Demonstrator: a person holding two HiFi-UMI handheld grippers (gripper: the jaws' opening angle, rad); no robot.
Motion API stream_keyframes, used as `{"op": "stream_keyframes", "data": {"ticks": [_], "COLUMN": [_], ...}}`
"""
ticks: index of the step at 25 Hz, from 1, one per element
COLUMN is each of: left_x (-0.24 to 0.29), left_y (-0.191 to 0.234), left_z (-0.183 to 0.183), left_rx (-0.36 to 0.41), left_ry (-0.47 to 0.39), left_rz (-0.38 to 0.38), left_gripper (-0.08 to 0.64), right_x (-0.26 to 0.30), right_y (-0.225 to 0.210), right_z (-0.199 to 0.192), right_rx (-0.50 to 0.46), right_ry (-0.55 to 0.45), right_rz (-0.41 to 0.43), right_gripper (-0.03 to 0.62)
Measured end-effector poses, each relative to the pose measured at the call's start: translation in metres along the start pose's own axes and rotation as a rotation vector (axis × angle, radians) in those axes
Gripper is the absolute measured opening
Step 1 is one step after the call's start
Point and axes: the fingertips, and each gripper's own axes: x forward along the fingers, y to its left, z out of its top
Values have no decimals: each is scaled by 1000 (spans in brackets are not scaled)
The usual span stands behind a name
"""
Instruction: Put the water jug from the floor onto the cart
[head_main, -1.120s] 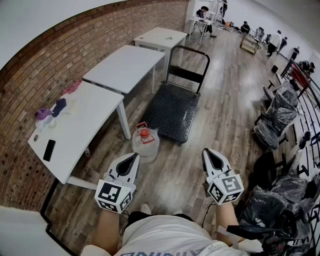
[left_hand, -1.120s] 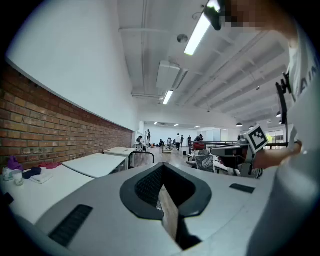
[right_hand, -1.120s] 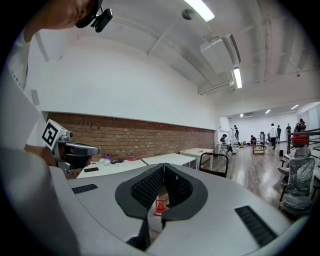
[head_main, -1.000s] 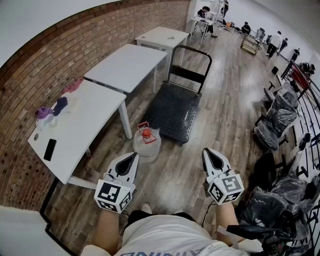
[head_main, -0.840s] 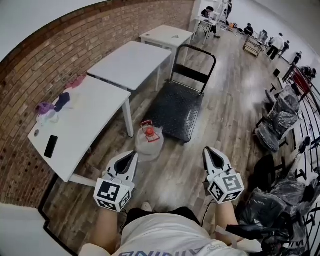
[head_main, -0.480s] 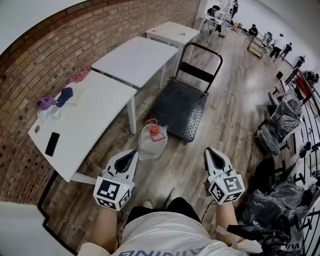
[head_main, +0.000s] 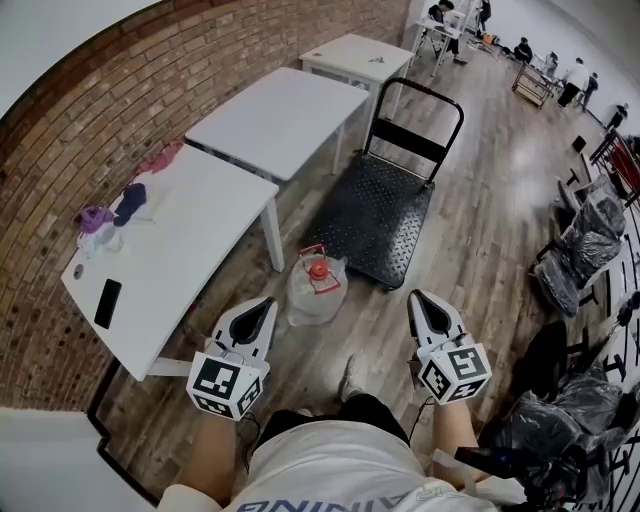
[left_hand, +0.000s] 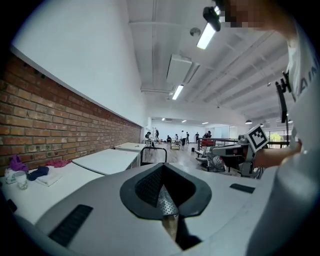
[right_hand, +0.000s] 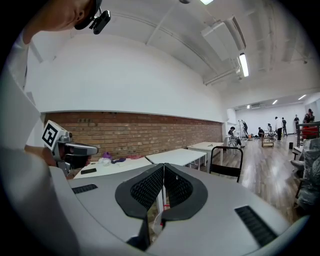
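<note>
Water jug (head_main: 317, 290) shifted rightward, one cart (head_main: 375, 215), three tables (head_main: 170, 250) (head_main: 280, 110) (head_main: 355, 52), two grippers (head_main: 266, 304) (head_main: 416, 298), jaws together

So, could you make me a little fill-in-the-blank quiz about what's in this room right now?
The water jug stands on the ___, not on the cart.
Its cap is coloured ___.
The wall on the person's left is built of ___.
A dark phone lies on the nearest white ___.
Missing words: floor, red, brick, table.
</note>
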Motion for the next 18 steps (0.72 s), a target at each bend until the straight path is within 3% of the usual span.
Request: {"op": "stream_keyframes", "data": {"ticks": [12, 18], "left_x": [128, 176], "left_y": [8, 1], "left_z": [21, 33], "left_rx": [5, 23], "left_ry": [44, 54], "left_rz": [75, 117], "left_gripper": [2, 2], "right_x": [90, 127], "right_y": [-112, -150], "right_z": [18, 28], "right_rx": [33, 17], "right_ry": [-13, -10], "right_rz": [83, 163], "right_gripper": [6, 6]}}
